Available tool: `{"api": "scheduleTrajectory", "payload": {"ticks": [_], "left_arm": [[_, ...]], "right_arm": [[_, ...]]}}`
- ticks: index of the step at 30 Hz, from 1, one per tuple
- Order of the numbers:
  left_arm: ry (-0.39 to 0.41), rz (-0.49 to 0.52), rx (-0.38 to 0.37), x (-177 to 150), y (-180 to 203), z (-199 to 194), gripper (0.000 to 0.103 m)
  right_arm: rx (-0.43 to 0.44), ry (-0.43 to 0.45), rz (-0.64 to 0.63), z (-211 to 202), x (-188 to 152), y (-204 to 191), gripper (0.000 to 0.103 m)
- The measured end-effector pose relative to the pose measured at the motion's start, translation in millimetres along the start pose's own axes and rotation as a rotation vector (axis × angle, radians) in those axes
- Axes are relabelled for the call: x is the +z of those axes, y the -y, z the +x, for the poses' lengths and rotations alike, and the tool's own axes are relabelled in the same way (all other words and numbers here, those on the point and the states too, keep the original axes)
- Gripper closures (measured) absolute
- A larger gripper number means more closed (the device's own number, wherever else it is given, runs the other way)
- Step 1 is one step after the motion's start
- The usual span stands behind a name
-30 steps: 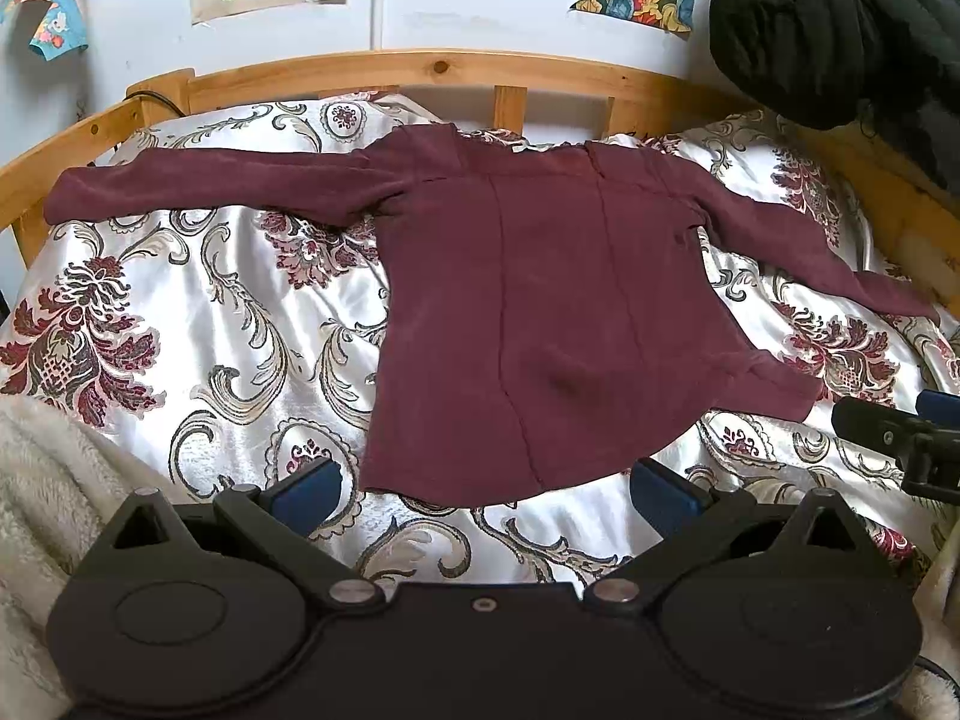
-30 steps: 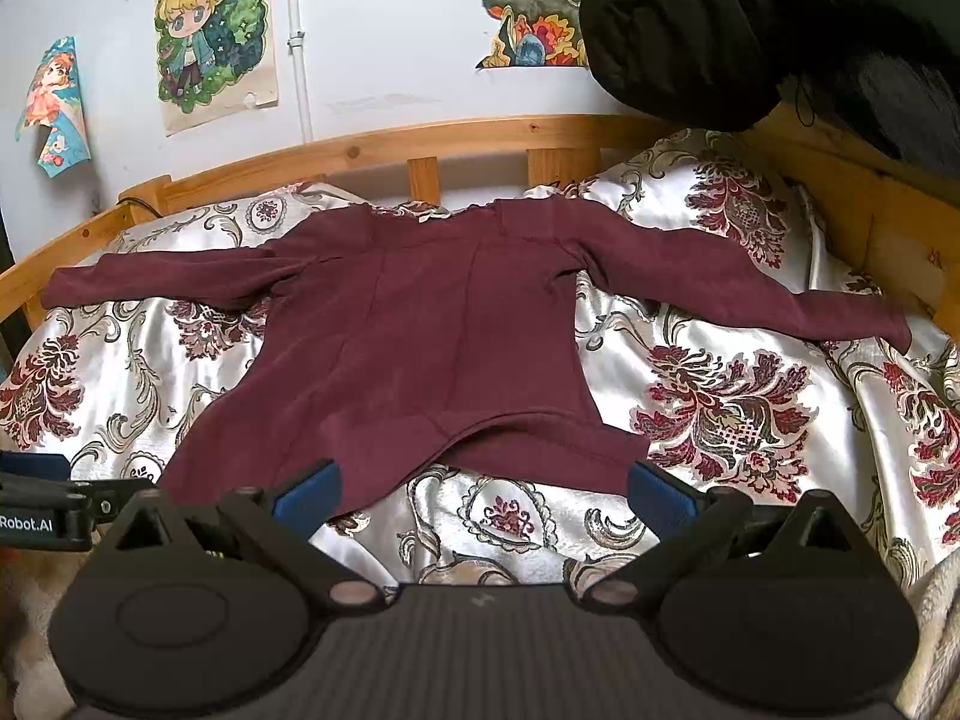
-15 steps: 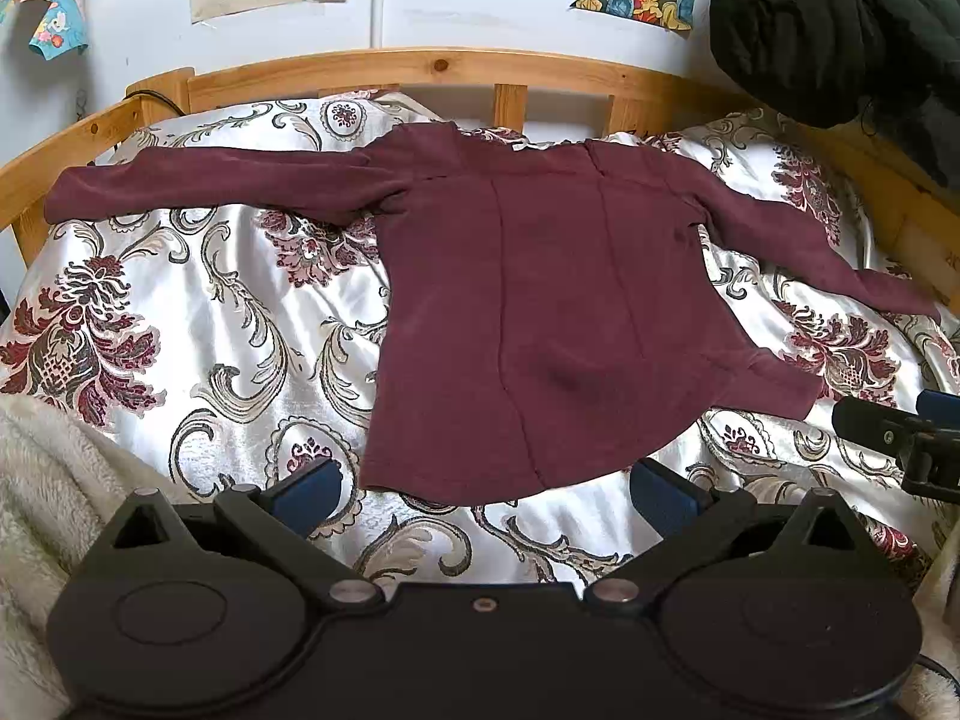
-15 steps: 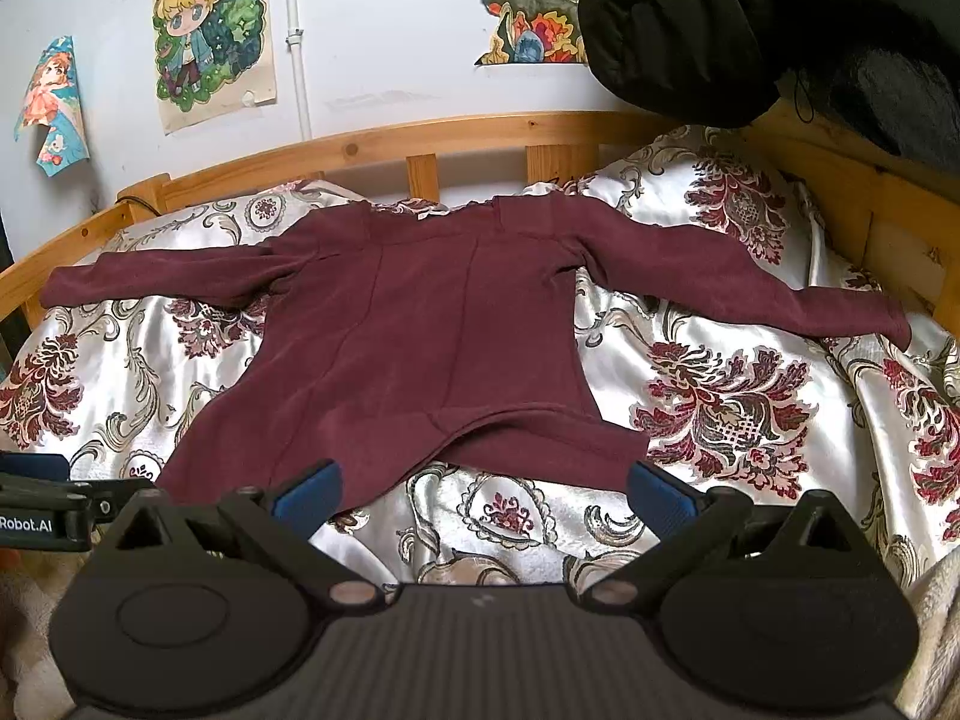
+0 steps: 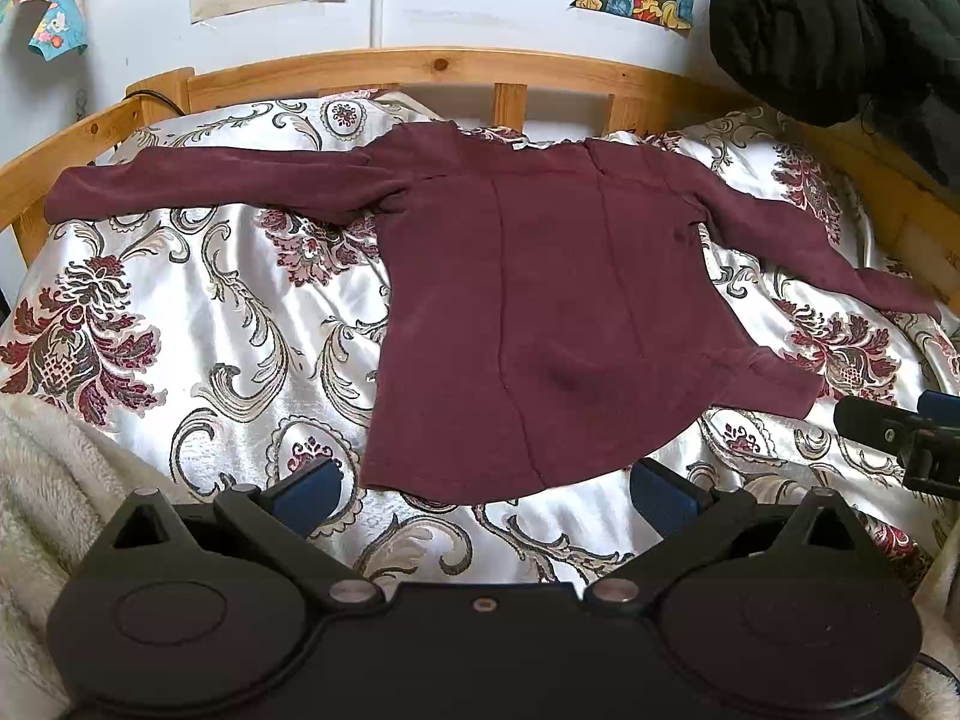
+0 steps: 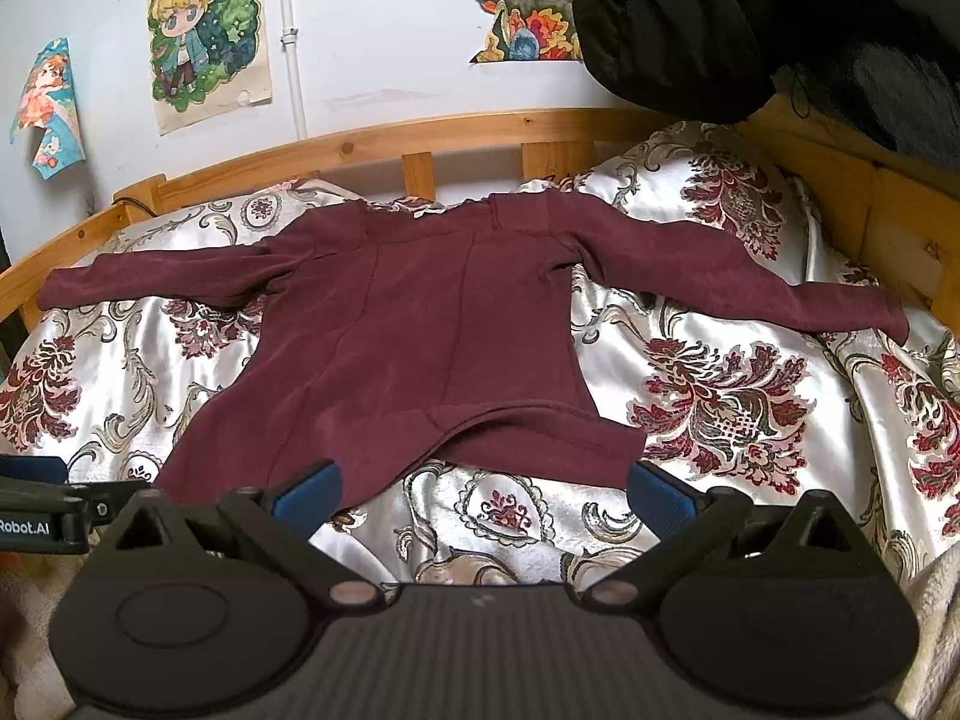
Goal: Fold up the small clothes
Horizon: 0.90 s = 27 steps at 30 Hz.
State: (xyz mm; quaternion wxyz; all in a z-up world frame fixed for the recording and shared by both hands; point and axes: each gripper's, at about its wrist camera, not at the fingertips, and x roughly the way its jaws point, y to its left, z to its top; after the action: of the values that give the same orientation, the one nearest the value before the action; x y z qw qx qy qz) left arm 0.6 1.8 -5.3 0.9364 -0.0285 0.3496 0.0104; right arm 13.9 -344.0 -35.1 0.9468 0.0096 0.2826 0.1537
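A maroon long-sleeved top [image 5: 540,300] lies flat on the bed with both sleeves spread out; it also shows in the right wrist view [image 6: 408,336]. Its hem faces me and the right hem corner is turned up slightly. My left gripper [image 5: 486,489] is open and empty, just short of the hem. My right gripper [image 6: 480,489] is open and empty, just short of the hem's right part. The right gripper also shows at the right edge of the left wrist view [image 5: 900,432].
A satin floral bedspread [image 5: 198,330] covers the bed. A wooden bed rail [image 5: 420,69] runs around the back and sides. A black padded jacket [image 6: 750,18] hangs at the upper right. A cream fleece blanket [image 5: 42,480] lies at the near left.
Both grippers have stayed almost still and open. The top has not moved.
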Motion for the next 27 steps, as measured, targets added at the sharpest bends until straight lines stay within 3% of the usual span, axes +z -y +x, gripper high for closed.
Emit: {"api": "scheduleTrajectory", "payload": {"ticks": [20, 23, 27], "left_arm": [[-0.003, 0.003, 0.003, -10.3, -3.2, 1.5, 0.001], [-0.010, 0.009, 0.022, -11.5, -3.7, 1.2, 0.001], [-0.039, 0.028, 0.099, 2.2, 1.2, 1.1, 0.001]], "right_arm": [[-0.024, -0.041, 0.016, 3.9, 1.8, -0.4, 0.000], [-0.023, -0.043, 0.019, 3.9, 2.5, -0.2, 0.000], [-0.009, -0.034, 0.039, -0.7, 9.8, 3.9, 0.000]]}}
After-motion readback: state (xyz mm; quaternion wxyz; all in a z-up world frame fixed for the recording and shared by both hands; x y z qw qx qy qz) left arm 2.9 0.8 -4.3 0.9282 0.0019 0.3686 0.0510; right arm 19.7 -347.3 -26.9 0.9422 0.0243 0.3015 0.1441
